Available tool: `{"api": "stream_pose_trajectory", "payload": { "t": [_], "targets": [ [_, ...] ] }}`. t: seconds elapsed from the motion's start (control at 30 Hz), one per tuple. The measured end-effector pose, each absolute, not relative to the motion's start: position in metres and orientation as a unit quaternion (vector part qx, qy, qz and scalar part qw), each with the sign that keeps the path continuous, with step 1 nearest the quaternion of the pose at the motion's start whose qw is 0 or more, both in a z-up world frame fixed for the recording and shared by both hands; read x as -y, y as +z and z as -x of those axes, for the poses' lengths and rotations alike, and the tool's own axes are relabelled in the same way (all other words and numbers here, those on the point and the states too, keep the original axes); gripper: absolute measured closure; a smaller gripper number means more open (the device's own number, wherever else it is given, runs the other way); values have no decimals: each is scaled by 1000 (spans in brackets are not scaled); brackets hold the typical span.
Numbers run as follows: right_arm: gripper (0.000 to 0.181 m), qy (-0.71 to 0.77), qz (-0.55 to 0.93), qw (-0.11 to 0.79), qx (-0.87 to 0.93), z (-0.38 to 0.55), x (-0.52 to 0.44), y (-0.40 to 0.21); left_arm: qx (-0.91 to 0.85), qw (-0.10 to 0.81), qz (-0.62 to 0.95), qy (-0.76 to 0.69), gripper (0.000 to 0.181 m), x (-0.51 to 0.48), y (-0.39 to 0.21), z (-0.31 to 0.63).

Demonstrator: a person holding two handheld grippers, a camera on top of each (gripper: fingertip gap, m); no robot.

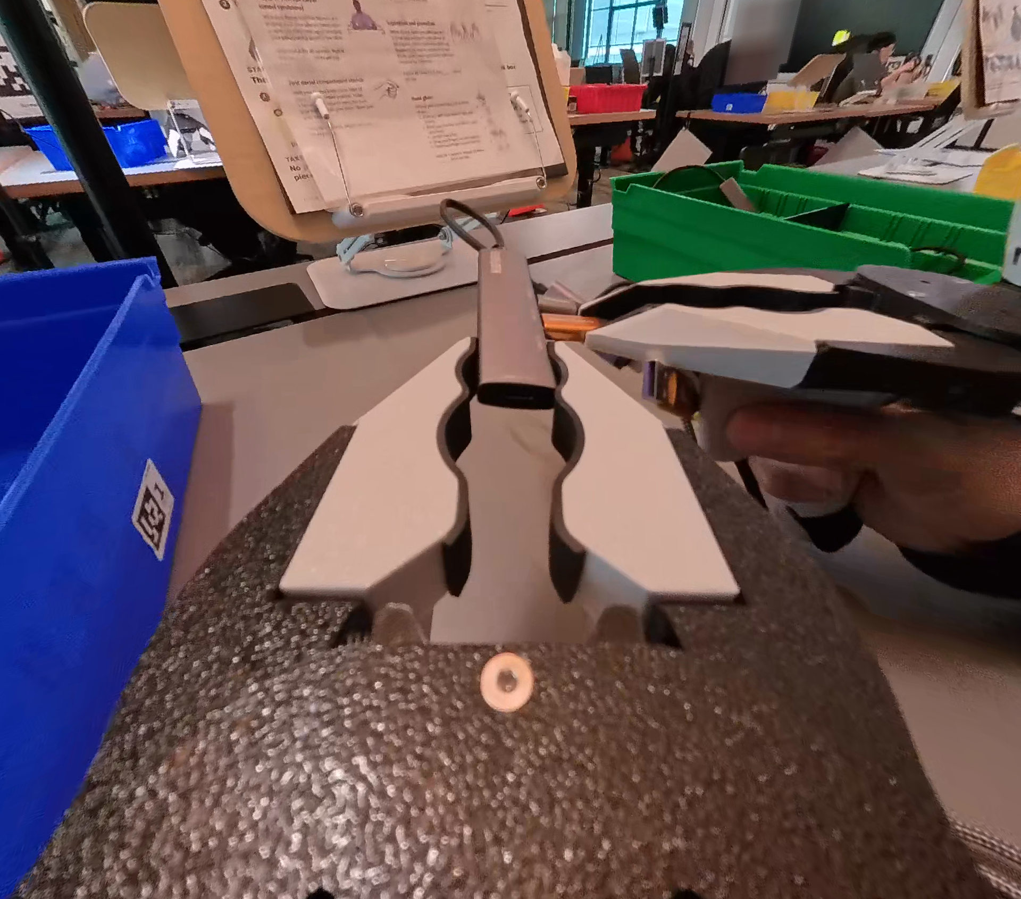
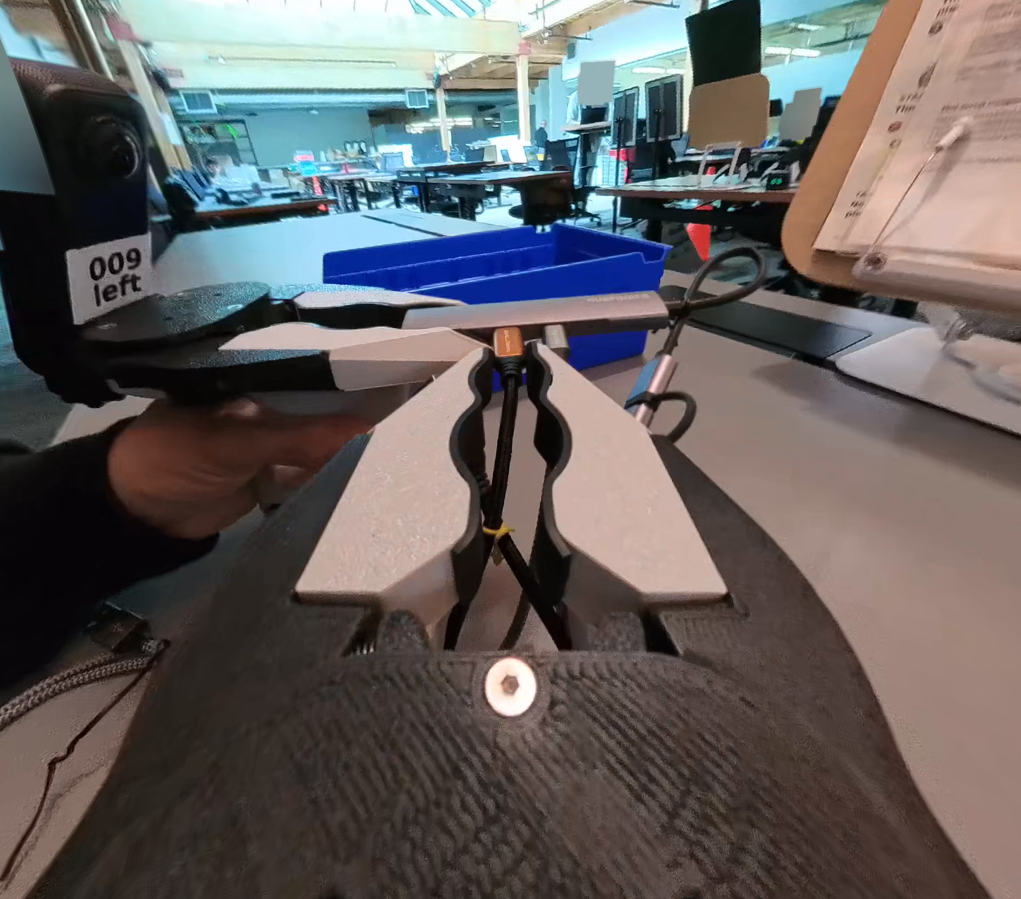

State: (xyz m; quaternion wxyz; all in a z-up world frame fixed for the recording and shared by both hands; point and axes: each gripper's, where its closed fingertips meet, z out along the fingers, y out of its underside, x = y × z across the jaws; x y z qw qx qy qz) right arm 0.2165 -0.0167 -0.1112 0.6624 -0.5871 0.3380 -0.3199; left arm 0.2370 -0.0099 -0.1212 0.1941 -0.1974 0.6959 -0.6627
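My left gripper [image 1: 511, 360] is shut on the near end of a slim grey USB hub [image 1: 505, 309], holding it above the grey table [image 1: 265, 375]. My right gripper [image 2: 509, 353] is shut on an orange plug [image 2: 505, 341], whose black cable [image 2: 505, 430] runs back between the fingers. The plug's tip meets the hub's long side [image 2: 552, 312]; a grey plug [image 2: 555, 336] sits beside it. In the left wrist view the right gripper [image 1: 585, 324] comes in from the right with the orange plug [image 1: 561, 327]. In the right wrist view the left gripper [image 2: 453, 320] comes in from the left. The hub's own cable [image 2: 718, 281] loops off its far end.
A blue bin [image 1: 83, 403] stands to the left of the left gripper and shows behind the hub in the right wrist view [image 2: 497, 259]. A green divided bin [image 1: 773, 232] sits at the back right. A document stand with printed sheets [image 1: 359, 44] stands behind the hub. Less than 4 cm separates the two grippers' tips.
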Motion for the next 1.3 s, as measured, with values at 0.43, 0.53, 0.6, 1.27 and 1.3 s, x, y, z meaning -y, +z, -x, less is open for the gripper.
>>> {"api": "stream_pose_trajectory", "payload": {
  "t": [0.43,0.53,0.6,1.27,1.3],
  "targets": [
    [171,-334,595,651,-332,-215,17,-108,-682,304,152,-648,150,4,-109,-237],
    [170,-344,610,632,-331,-216,20,-113,-667,304,140,-665,146,2,-101,-233],
    [170,-342,613,634,-326,-215,18,-113,-677,293,132,-662,157,5,-105,-231],
    [168,-332,588,657,-336,-216,13,-112,-690,328,106,-637,159,4,-103,-227],
    [167,-332,583,661,-336,-215,12,-110,-687,332,106,-637,159,4,-101,-227]
  ]
}}
